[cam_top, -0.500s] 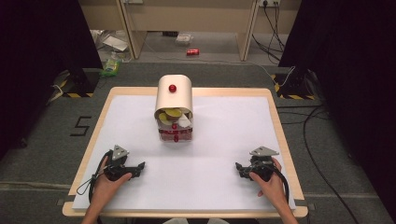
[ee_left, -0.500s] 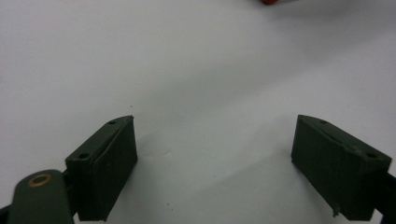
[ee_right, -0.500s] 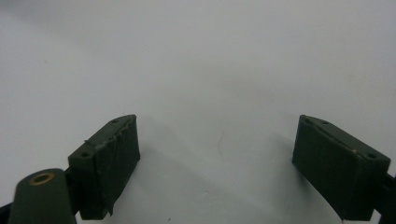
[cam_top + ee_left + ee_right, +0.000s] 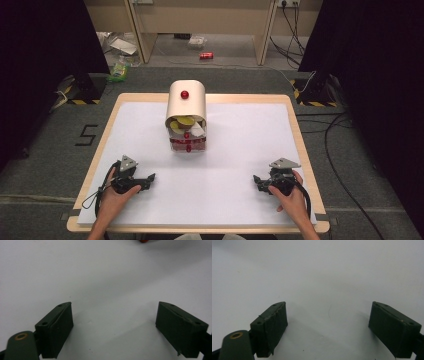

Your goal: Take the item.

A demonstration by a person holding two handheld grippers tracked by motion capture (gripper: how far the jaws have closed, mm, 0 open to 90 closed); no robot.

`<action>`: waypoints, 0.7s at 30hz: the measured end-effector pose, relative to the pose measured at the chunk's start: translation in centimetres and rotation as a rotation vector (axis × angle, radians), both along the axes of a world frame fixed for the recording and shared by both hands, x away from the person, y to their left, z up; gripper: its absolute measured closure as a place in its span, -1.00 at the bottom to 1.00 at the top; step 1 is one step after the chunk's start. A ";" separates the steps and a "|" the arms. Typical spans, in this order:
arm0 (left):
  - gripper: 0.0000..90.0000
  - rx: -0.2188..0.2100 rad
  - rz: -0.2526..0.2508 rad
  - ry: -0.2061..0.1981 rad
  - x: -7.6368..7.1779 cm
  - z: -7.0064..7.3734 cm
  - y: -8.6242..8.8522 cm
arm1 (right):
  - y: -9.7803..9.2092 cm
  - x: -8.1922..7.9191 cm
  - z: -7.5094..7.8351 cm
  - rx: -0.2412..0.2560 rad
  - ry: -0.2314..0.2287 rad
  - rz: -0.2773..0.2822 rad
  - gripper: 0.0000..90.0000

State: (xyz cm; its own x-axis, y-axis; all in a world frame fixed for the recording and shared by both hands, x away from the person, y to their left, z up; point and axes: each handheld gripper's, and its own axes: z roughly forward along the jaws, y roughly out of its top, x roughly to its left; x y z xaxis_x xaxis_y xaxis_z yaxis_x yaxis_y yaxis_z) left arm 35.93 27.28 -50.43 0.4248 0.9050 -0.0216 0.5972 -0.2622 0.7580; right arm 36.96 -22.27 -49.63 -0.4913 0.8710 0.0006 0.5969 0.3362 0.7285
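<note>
The left tongs (image 4: 148,178) rested low on the white surface (image 4: 235,145) with their jaws spread wide and nothing between them, and the right tongs (image 4: 256,180) lay the same way, spread and empty, the two pairs pointing inward at each other. Ahead of both, roughly midway between them and well apart from either, stood a small cream bread-bin-style container (image 4: 186,116) with a rounded roll-top lid and a red knob (image 4: 185,94); the lid was partly raised, and yellow and white pieces showed in the opening above a red-trimmed clear front. In the left gripper view a sliver of something red (image 4: 143,241) sat far ahead of the jaws. The risk from here seemed to be the container's lightness: a one-sided push on the knob or lid would likely slide or tip it unless the other tongs steadied its body, and contents near the opening could spill forward.
</note>
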 end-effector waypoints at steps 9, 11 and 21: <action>-0.63 0.011 -0.022 -0.011 -0.2 0.2 -0.2 | -0.1 -0.2 0.0 -0.001 0.000 0.000 -0.65; -0.64 -0.016 -0.030 -0.010 -0.2 0.3 -0.3 | -0.1 -0.2 0.0 -0.001 0.001 0.000 -0.65; -0.63 -0.059 -0.107 -0.103 -0.6 2.8 -2.1 | -0.1 -0.2 0.0 -0.003 0.001 0.001 -0.66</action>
State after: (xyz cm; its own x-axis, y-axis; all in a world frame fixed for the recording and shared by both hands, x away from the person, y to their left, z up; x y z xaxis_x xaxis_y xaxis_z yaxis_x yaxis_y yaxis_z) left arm 35.34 25.14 -47.59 0.5211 0.8531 -0.0245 0.4869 -0.2735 0.8296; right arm 36.74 -22.38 -49.66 -0.4923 0.8704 -0.0020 0.5970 0.3393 0.7270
